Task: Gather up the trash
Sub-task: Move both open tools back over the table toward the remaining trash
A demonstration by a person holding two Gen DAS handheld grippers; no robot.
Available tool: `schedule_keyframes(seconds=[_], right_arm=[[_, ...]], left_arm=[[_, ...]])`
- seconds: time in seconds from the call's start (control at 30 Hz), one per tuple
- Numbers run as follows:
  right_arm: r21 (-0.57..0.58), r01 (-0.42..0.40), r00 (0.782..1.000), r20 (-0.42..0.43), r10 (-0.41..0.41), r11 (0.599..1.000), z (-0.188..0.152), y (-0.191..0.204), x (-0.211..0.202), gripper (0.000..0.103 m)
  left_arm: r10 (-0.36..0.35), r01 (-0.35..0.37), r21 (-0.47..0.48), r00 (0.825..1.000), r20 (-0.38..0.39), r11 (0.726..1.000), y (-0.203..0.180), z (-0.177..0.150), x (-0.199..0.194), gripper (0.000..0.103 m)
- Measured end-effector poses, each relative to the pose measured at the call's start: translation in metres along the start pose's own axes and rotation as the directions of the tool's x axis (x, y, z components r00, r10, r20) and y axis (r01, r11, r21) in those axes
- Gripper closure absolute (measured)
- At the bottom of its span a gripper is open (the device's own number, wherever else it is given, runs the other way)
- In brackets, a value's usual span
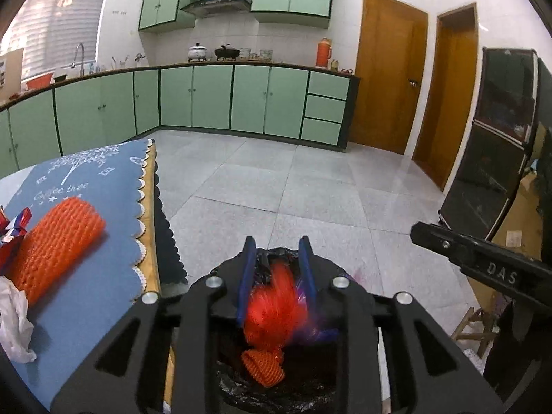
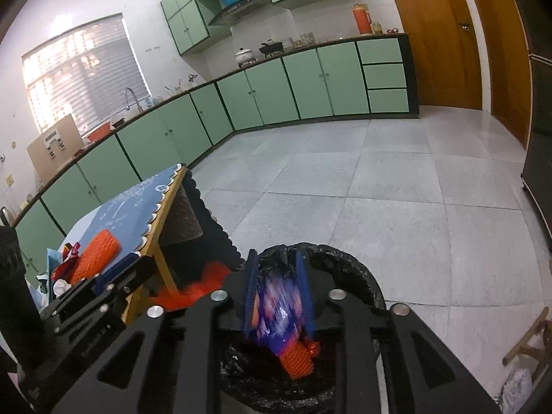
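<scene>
While both grippers hang over the black-lined bin, the left gripper stands parted, red wrapper dropping; the right gripper, parted, sheds a purple wrapper. Remaining foam net lies at ten o'clock, nearer the left.

Both wrist cams close above bin, facing kitchen cabinets.

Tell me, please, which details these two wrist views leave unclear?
- Left wrist view: the red item between the left hand-held gripper fingers is motion-blurred, so its identity and grip are unclear.
- Right wrist view: the purple wrapper in the right hand-held gripper is blurred too.
- Both views: the black-lined bin is mostly hidden behind the gripper bodies.
</scene>
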State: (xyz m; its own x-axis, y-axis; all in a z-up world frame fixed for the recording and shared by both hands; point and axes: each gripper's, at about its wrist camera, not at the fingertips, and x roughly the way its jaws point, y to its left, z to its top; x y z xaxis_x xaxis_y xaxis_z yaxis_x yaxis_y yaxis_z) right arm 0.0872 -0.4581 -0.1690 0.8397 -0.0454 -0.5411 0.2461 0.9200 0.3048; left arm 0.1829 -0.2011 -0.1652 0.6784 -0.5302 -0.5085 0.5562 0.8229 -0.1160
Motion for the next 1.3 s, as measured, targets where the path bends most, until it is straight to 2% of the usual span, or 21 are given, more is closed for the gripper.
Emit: schedule_keyframes(seconds=[0.13,0.3,0.4,0.5,0.6,0.73,0.87,0.9,1.0,1.13,1.23,1.3], right_arm=[[-0.001,-0.001,1.000,0.022,0.001,1.000,0.000,0.003,-0.009,0.075],[-0.037,-0.003,0.997,0.076,0.006,0.999,0.007,0.018,-0.027,0.051],[-0.064,-0.016,0.994,0.111,0.023,0.998,0.012,0.036,-0.040,0.038],[-0.094,-0.047,0.988,0.139,0.060,0.994,0.015,0.060,-0.050,0.032],[-0.120,-0.072,0.984,0.151,0.090,0.990,0.013,0.082,-0.053,0.029],[-0.154,-0.135,0.974,0.159,0.160,0.979,0.005,0.119,-0.054,0.029],[-0.188,-0.191,0.966,0.138,0.218,0.964,-0.007,0.156,-0.046,0.029],[-0.193,-0.204,0.964,0.130,0.232,0.960,-0.011,0.164,-0.043,0.029],[-0.215,-0.248,0.956,0.104,0.275,0.945,-0.024,0.193,-0.036,0.029],[-0.246,-0.287,0.949,0.061,0.310,0.926,-0.038,0.225,-0.025,0.031],[-0.269,-0.300,0.947,0.030,0.319,0.915,-0.047,0.243,-0.019,0.032],[-0.280,-0.306,0.947,0.012,0.322,0.910,-0.051,0.252,-0.014,0.032]], left_arm=[[0.004,-0.003,-0.021,0.999,0.031,1.000,0.006,0.011,-0.013,0.073],[0.043,-0.039,-0.039,0.995,0.094,0.998,0.019,0.021,-0.053,0.062],[0.106,-0.099,-0.058,0.986,0.129,0.993,0.041,0.025,-0.086,0.058],[0.180,-0.170,-0.079,0.972,0.149,0.982,0.062,0.023,-0.114,0.055],[0.277,-0.265,-0.092,0.948,0.158,0.960,0.089,0.018,-0.144,0.055],[0.409,-0.394,-0.122,0.900,0.150,0.911,0.127,0.005,-0.180,0.055],[0.530,-0.512,-0.149,0.838,0.132,0.846,0.163,-0.009,-0.208,0.055],[0.548,-0.530,-0.153,0.827,0.127,0.834,0.170,-0.011,-0.212,0.055],[0.620,-0.598,-0.184,0.778,0.097,0.780,0.199,-0.018,-0.224,0.055],[0.668,-0.643,-0.215,0.741,0.066,0.735,0.232,-0.023,-0.231,0.056],[0.680,-0.654,-0.219,0.730,0.065,0.724,0.247,-0.022,-0.232,0.058],[0.679,-0.655,-0.206,0.730,0.079,0.727,0.250,-0.016,-0.229,0.058]])
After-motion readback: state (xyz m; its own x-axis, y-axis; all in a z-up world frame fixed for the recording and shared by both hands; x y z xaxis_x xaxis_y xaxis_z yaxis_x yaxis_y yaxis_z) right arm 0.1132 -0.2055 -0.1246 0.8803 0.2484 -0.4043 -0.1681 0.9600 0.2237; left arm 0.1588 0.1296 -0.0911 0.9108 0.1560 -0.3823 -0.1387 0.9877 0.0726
